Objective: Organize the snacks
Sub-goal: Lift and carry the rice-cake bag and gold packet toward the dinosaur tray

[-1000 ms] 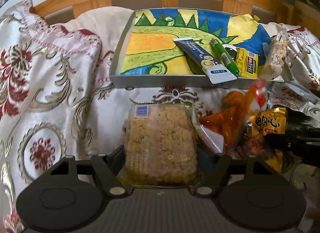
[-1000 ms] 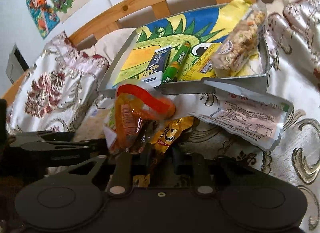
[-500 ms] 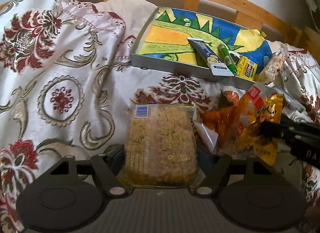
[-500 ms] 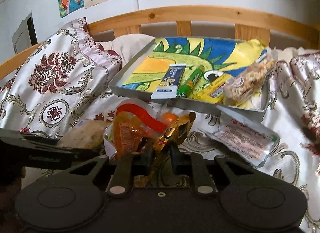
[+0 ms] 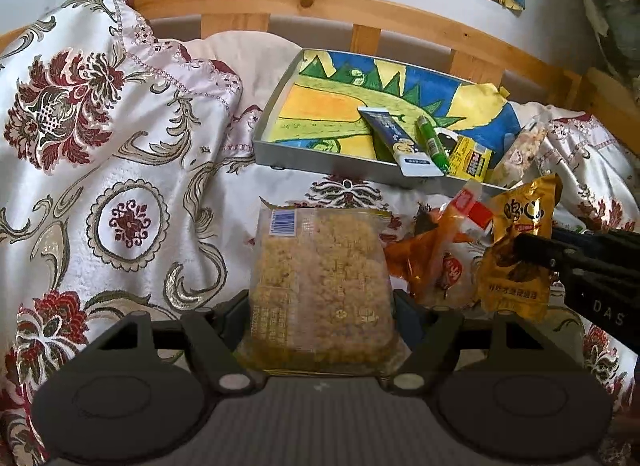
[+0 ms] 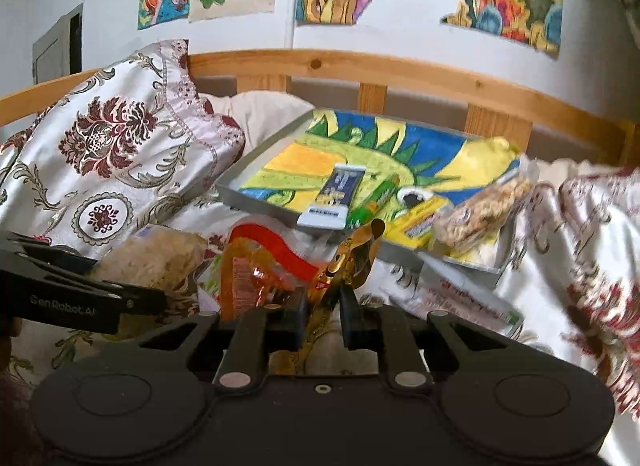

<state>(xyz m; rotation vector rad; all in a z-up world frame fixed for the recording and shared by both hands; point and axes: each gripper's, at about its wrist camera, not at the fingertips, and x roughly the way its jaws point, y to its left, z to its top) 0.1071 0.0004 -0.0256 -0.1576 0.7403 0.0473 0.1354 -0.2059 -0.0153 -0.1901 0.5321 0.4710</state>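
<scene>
Snacks are gripped above the bedspread, a noodle block by the left gripper and a gold packet by the right gripper, whose thin-edge pinch could let it slip before the tray.

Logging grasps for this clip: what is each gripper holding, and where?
Left gripper clamps the crispy rice cake pack at its near end; right gripper pinches the gold snack packet near its lower edge.

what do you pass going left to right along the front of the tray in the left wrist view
blue tube → green stick pack → yellow packet → clear bag of puffed grain snack, leaning at the right end of the tray
</scene>
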